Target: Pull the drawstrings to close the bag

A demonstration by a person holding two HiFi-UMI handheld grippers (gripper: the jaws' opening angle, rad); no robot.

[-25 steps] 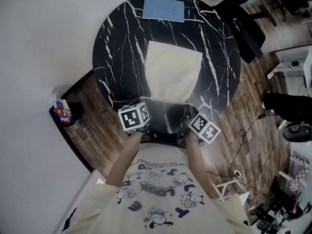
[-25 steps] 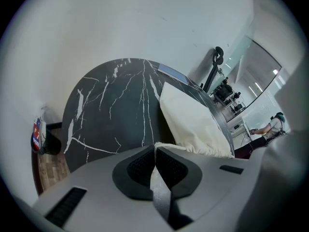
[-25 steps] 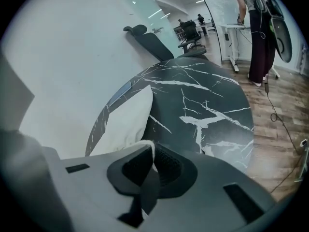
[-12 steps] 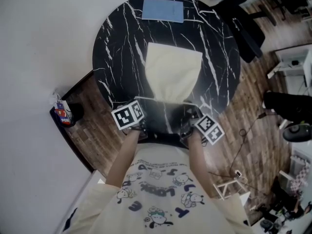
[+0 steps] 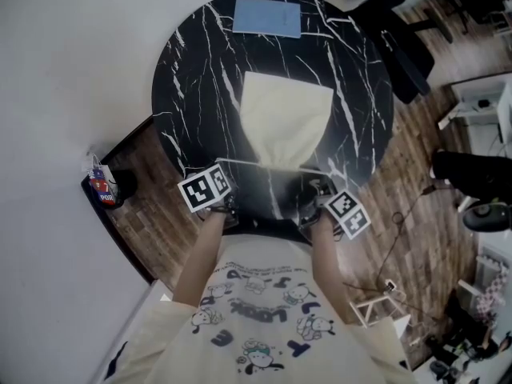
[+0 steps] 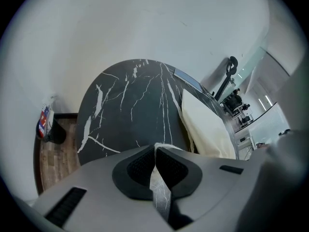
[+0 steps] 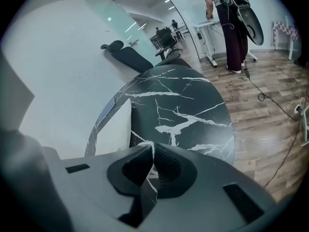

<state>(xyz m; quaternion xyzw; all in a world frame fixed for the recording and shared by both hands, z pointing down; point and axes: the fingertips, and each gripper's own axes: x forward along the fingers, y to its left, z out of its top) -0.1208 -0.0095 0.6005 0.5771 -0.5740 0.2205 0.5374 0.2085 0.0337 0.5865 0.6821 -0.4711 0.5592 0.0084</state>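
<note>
Your two grippers have drawn further apart along the near edge of the table since a second ago, the left one sliding out to the left and the right one to the right. With that, the near end of the bag (image 5: pixel 286 122) has cinched from a broad edge into a narrow neck. It is a cream cloth bag lying flat in the middle of the round black marble table (image 5: pixel 192 70), its gathered mouth (image 5: pixel 278 162) pointing toward you. From that mouth the left drawstring (image 5: pixel 240 162) runs off as a thin pale line toward your left hand, and the right drawstring (image 5: pixel 314 171) runs the other way. Your left gripper (image 6: pixel 155 151) is clamped tight on its cord, a tuft of white showing right at the pinched tips, and your right gripper (image 7: pixel 153 149) is closed on the other cord in the same way. The closing looks well along but probably not finished, as the neck still reads as a short gathered band, not a tight knot of cloth. To finish it well, keep pulling both cords outward evenly and low over the tabletop. That way the bag stays centred and is not dragged to one side or toward the edge. Don't relax either grip, since cords this thin could slip out of the pads. Stop once the mouth no longer narrows; the blue pad (image 5: pixel 267 17) at the far side is well clear of your work.
</note>
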